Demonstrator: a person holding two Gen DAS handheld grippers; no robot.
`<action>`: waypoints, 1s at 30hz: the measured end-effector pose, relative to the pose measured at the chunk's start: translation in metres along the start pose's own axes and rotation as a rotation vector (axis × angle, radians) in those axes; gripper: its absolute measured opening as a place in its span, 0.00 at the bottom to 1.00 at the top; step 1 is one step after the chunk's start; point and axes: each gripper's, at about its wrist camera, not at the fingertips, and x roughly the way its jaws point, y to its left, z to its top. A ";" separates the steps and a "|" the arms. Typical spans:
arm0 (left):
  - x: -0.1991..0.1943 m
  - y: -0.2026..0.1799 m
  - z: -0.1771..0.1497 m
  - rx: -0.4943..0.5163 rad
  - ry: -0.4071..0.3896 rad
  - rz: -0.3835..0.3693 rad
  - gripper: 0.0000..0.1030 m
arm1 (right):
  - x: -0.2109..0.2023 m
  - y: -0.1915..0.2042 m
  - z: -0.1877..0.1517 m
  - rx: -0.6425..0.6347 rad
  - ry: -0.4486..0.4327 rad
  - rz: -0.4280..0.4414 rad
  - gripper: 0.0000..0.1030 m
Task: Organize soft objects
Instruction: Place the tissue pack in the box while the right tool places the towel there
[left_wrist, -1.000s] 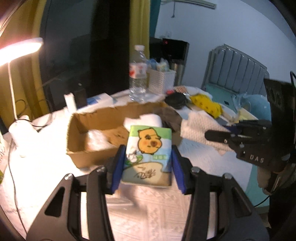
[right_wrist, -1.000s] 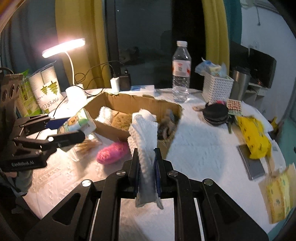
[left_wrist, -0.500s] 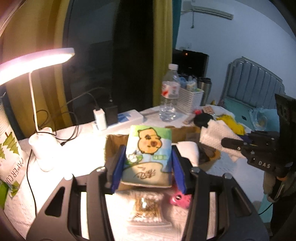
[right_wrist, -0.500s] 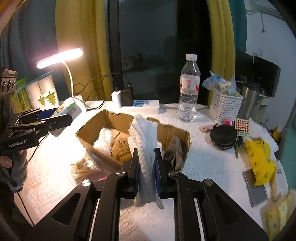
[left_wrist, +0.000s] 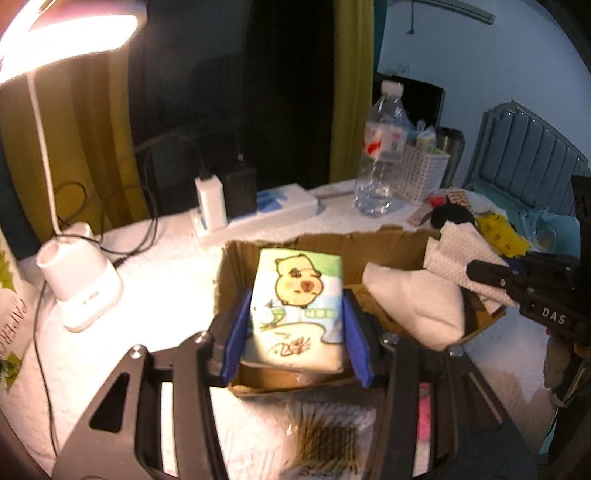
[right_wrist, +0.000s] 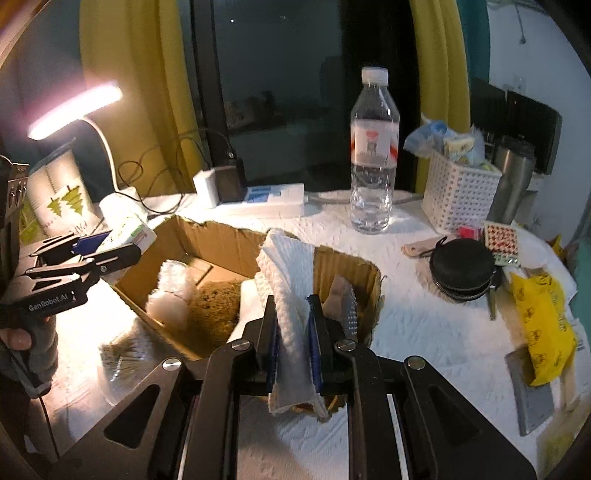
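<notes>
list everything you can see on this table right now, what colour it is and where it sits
Open brown cardboard box: 1, table centre.
Green-and-white cartoon tissue pack: 1, in left gripper, above the box's left end.
White textured cloth: 1, in right gripper, above the box's right end.
Clear plastic water bottle: 1, behind box.
White perforated basket: 1, right of bottle.
White desk lamp: 1, lit, left.
Black round zip pouch: 1, right.
Yellow printed bag: 1, far right.
Left gripper: shut.
Right gripper: shut.

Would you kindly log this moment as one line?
left gripper: shut on tissue pack | right gripper: shut on white cloth | both over cardboard box
</notes>
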 end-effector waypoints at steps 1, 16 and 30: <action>0.005 0.001 -0.001 -0.004 0.010 -0.005 0.48 | 0.004 -0.001 0.000 0.003 0.007 0.000 0.15; 0.022 -0.001 -0.007 -0.007 0.060 0.005 0.64 | 0.029 -0.002 -0.006 0.024 0.058 -0.001 0.34; -0.038 -0.014 -0.004 0.000 -0.036 -0.029 0.72 | -0.030 0.017 -0.003 0.012 -0.030 -0.020 0.47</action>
